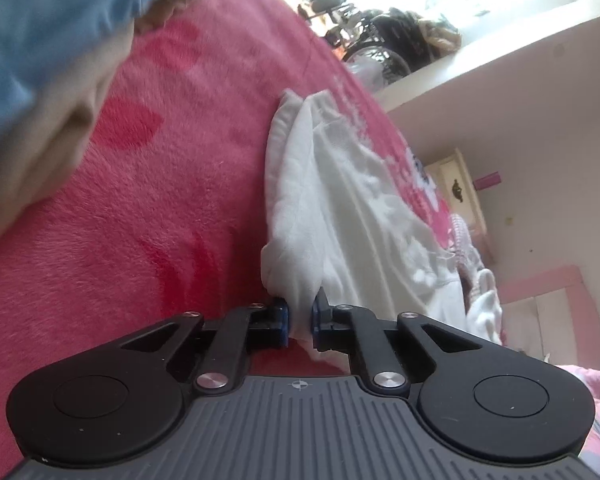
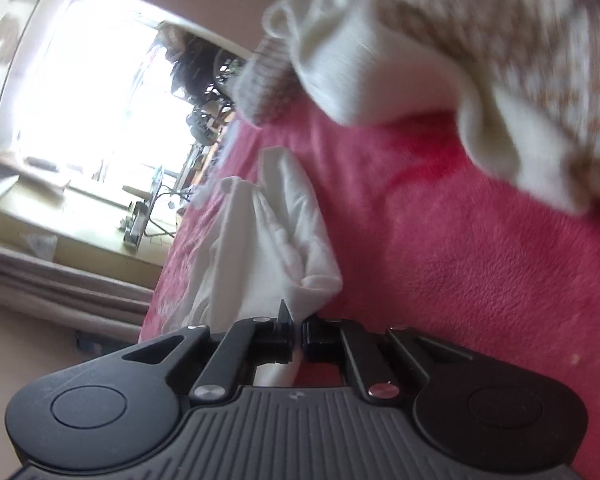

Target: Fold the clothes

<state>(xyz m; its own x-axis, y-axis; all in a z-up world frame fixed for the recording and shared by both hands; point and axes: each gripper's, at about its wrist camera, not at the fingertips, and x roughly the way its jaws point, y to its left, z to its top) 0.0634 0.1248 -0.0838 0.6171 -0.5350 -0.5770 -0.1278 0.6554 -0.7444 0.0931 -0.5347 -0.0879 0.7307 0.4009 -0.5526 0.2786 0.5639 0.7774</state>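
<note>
two claws, left claw (image 1: 298,322) and right claw (image 2: 297,334), pinch one white garment (image 1: 339,200).

White garment (image 1: 339,208) on a pink-and-red blanket (image 1: 160,200); blue cloth (image 1: 40,32); beige-and-white knit (image 2: 499,40).

The left tongs (image 1: 298,322) point down at a slant, jaws pinched nearly together on white cloth. The right tongs (image 2: 298,334) slant down likewise, jaws clamped on the same cloth.
</note>
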